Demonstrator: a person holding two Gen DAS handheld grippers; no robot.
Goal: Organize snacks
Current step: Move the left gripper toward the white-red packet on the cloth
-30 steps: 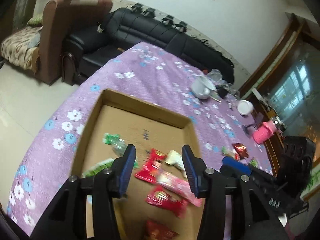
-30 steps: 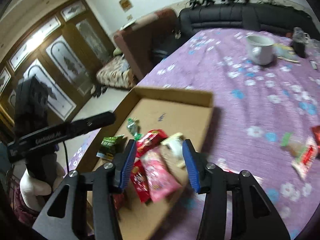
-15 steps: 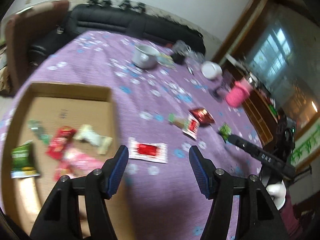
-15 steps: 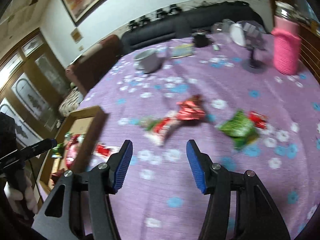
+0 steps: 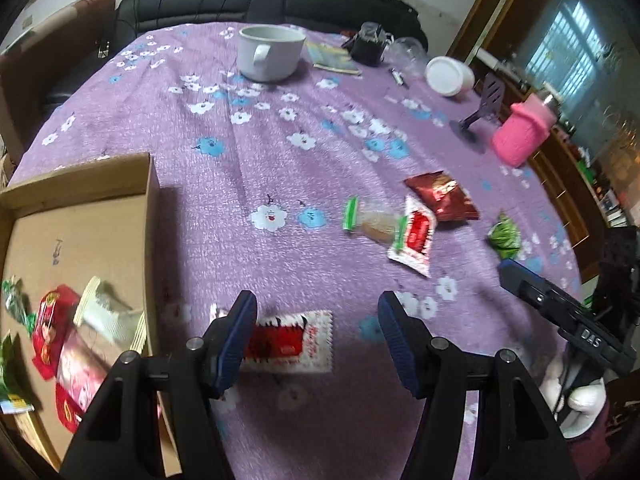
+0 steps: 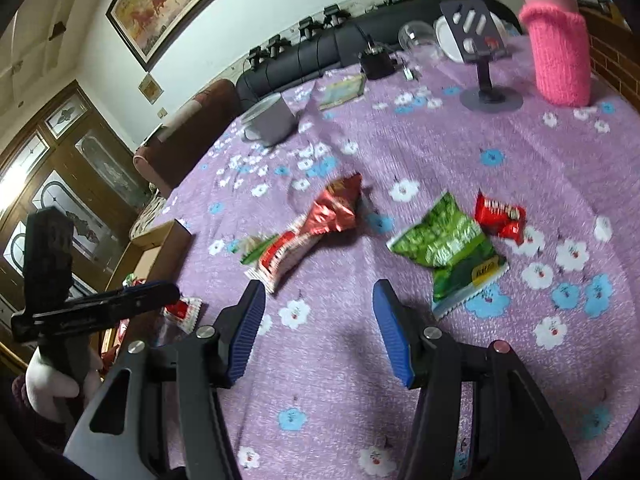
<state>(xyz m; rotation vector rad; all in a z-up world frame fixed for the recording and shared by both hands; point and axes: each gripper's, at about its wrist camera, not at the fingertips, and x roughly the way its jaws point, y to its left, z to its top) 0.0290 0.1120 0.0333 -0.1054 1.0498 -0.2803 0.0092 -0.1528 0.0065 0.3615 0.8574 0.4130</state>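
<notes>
A shallow cardboard box [image 5: 148, 208] at the table's left holds several snack packets [image 5: 60, 340]. My left gripper [image 5: 316, 332] is open and empty, hovering over a red-and-white packet [image 5: 292, 340] that lies on the purple cloth beside the box. Further right lie a red-and-white packet [image 5: 416, 236], a clear cookie packet [image 5: 372, 220], a dark red packet [image 5: 440, 196] and a green packet [image 5: 504, 236]. My right gripper [image 6: 316, 328] is open and empty above the cloth, short of the green packet [image 6: 448, 244], a small red packet [image 6: 500, 216] and the dark red packet [image 6: 336, 208].
A grey mug [image 5: 268, 52], a white lidded tub [image 5: 448, 76], a phone stand [image 5: 480, 112], a pink knitted bottle [image 5: 524, 136] and a booklet [image 5: 332, 56] stand at the table's far side. A black sofa [image 5: 260, 0] lies behind the table.
Both grippers swung away from the box to the right, over the loose packets on the cloth. Both stayed open.
</notes>
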